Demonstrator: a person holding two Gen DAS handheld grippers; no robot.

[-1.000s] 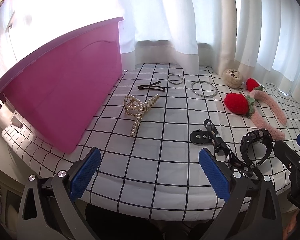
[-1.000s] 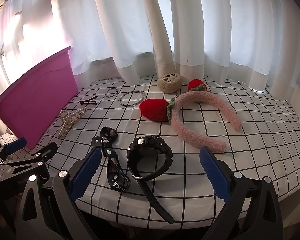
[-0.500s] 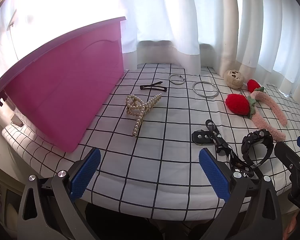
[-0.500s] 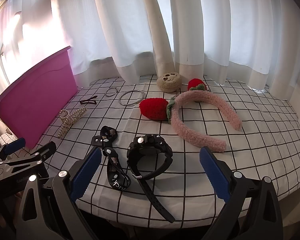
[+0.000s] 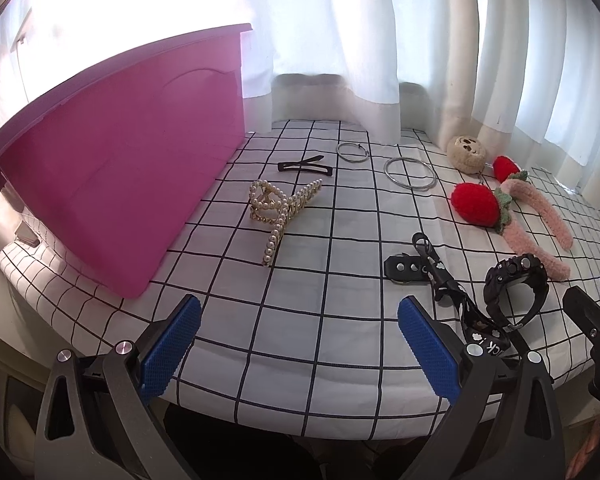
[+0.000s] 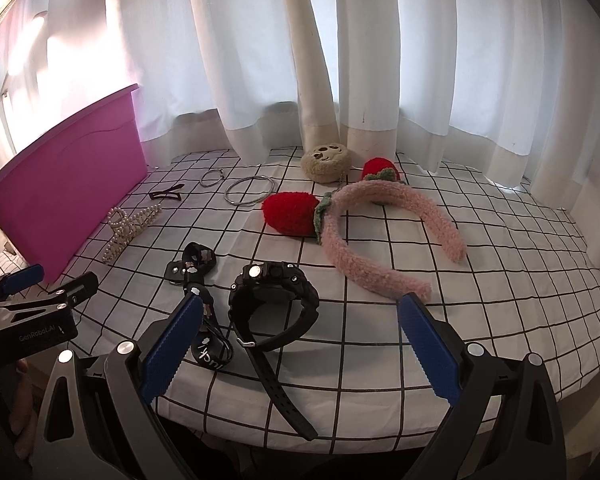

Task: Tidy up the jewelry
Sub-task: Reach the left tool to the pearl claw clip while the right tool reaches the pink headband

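A pink storage box stands at the table's left. A pearl hair claw lies beside it, with a black hair clip and two metal rings behind. A black watch and a black strap lie near the front edge. A pink fuzzy headband with red strawberries lies further right. My left gripper is open and empty at the front edge. My right gripper is open and empty, just in front of the watch.
A beige plush face sits at the back by the white curtains. The checked tablecloth covers the table, whose front edge lies under both grippers. The left gripper also shows in the right wrist view.
The left wrist view has drifted slightly back and right, so the items sit a little farther off. The right gripper has barely moved. Both grippers stay open.
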